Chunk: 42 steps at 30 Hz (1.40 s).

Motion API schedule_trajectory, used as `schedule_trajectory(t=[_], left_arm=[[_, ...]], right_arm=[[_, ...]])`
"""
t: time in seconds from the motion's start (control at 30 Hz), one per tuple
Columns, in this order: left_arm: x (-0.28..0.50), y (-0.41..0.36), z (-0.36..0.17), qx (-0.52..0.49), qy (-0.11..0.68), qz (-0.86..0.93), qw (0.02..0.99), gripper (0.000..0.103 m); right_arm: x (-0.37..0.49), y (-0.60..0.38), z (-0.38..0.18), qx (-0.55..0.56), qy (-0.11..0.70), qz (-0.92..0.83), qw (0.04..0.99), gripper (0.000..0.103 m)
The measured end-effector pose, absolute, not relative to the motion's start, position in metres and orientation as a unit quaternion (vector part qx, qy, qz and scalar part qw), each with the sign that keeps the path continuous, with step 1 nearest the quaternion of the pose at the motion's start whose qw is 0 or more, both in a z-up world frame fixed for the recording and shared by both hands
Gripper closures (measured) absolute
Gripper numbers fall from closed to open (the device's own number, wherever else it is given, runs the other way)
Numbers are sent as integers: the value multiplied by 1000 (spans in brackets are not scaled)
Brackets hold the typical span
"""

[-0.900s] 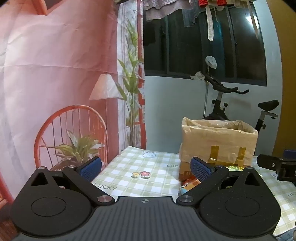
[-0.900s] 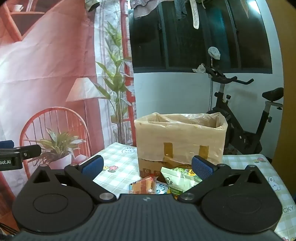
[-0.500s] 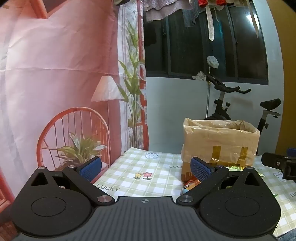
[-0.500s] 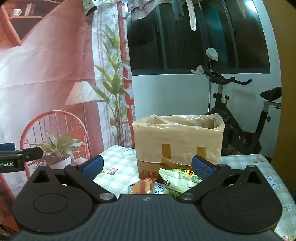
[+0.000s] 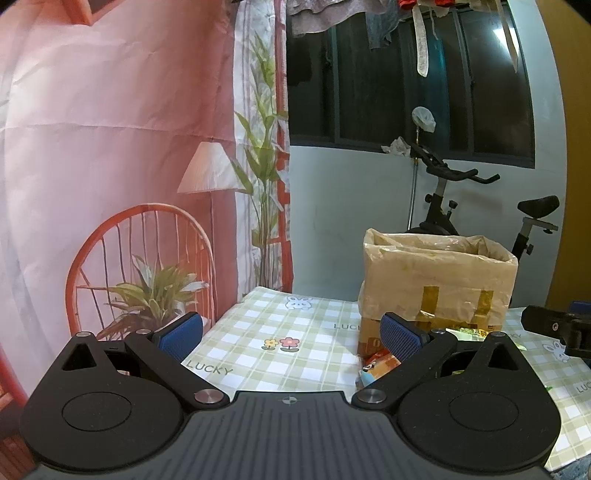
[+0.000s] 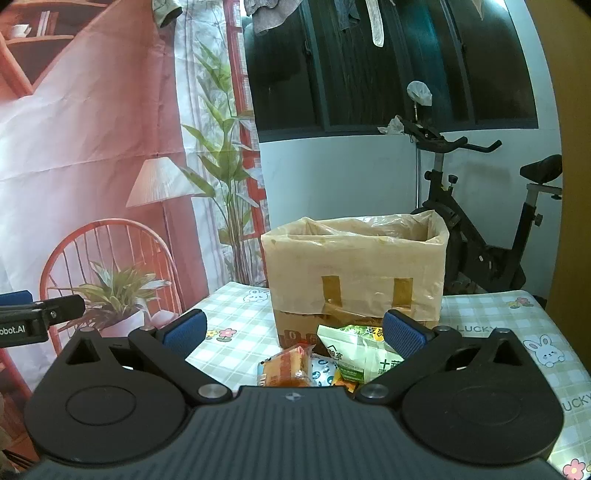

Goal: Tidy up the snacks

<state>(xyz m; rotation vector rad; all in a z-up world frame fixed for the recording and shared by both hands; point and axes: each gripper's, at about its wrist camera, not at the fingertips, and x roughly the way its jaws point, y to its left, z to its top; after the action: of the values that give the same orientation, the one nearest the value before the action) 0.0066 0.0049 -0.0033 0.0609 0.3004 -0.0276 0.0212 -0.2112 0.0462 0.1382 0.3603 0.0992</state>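
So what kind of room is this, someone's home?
Probably a home, set up for recording: an exercise bike by a dark window, laundry hanging above, and a printed backdrop behind the checked table.

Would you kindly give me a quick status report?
Both grippers, left and right, open, empty. Snacks piled before the box. Nothing blocking.
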Motion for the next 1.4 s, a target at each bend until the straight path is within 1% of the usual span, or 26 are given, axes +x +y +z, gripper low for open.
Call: schedule_trajectory(t=[1.4], left_arm=[[12, 9, -15, 14, 171, -18, 985, 0]], right_arm=[[20, -209, 49, 64, 178, 50, 981, 0]])
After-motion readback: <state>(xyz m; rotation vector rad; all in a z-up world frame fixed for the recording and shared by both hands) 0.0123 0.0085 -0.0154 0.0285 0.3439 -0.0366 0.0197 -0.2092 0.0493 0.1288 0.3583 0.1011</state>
